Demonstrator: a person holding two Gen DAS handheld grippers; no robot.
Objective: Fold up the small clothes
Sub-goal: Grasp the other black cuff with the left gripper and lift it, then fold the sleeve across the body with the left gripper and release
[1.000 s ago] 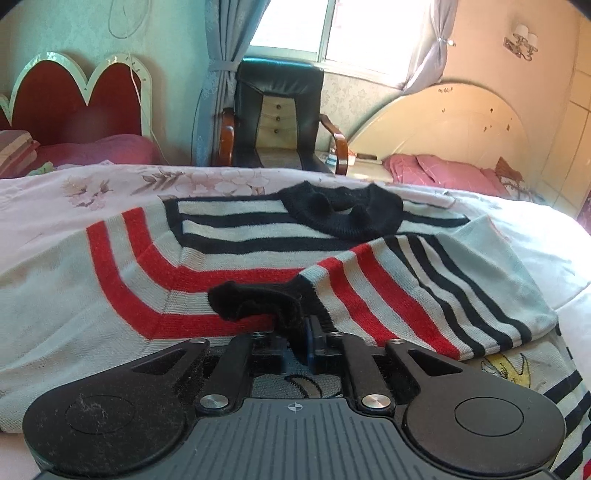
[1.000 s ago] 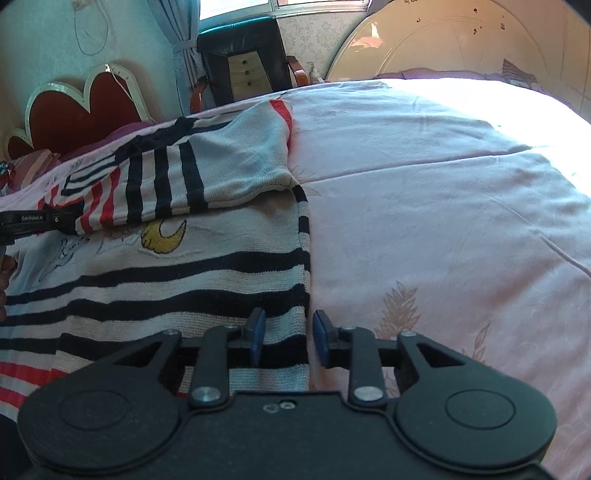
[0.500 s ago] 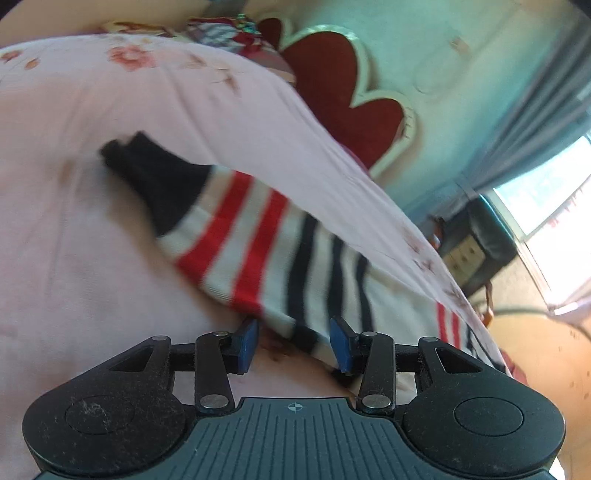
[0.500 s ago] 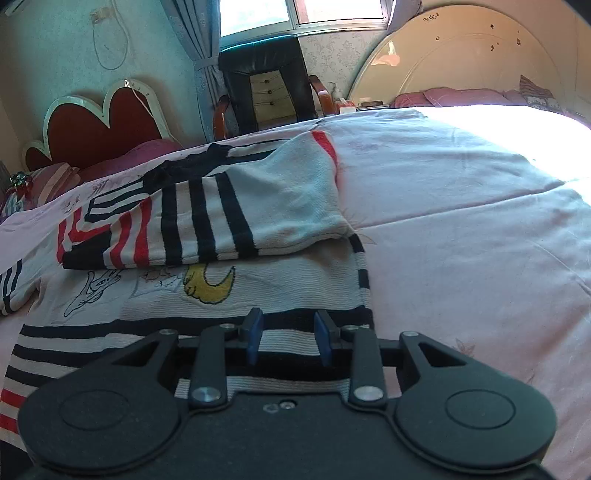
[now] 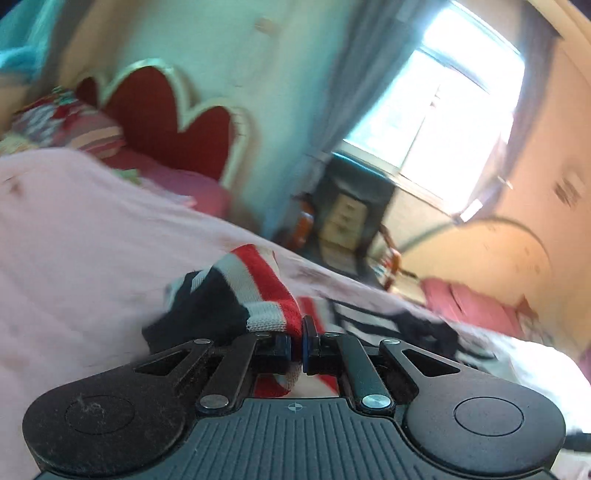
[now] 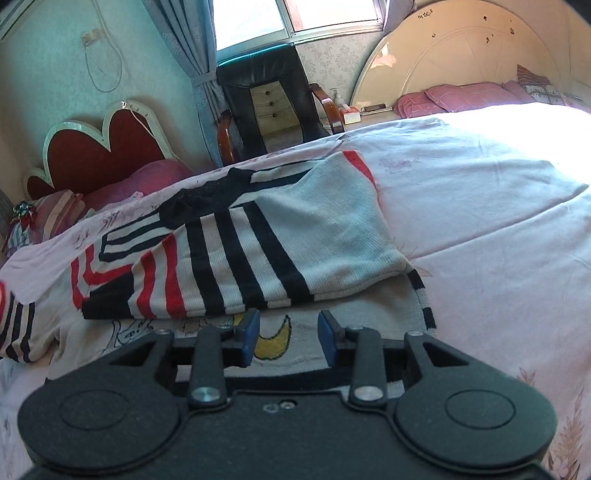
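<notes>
One sleeve (image 5: pixel 258 291) of the striped sweater (image 6: pixel 295 229) is now pinched in my left gripper (image 5: pixel 298 341): half a second ago those jaws stood apart around the sleeve as it lay flat on the sheet, and now they are pressed together on its red-and-white knit near the black cuff (image 5: pixel 199 314), which bunches up at the left of the fingers. The left view is tilted and smeared, so I judge that hand is carrying the sleeve in over the body.

The sweater lies spread on the pink bedsheet (image 6: pixel 480 206), its other sleeve (image 6: pixel 236 258) already folded across the chest, above the yellow moon (image 6: pixel 273 341) on the front. My right gripper (image 6: pixel 289 338) hovers over that moon with its jaws opening and nothing gripped between them; the knit lies below them, ungripped. A second ago it sat nearer the hem.

For the task, this means the second sleeve fold is under way, with the bottom fold left.

Beyond the bed, far off, stand a heart-shaped red headboard (image 6: pixel 92 151), a black armchair (image 6: pixel 273 96) under the window (image 6: pixel 295 14), and a cream headboard (image 6: pixel 461 55).
</notes>
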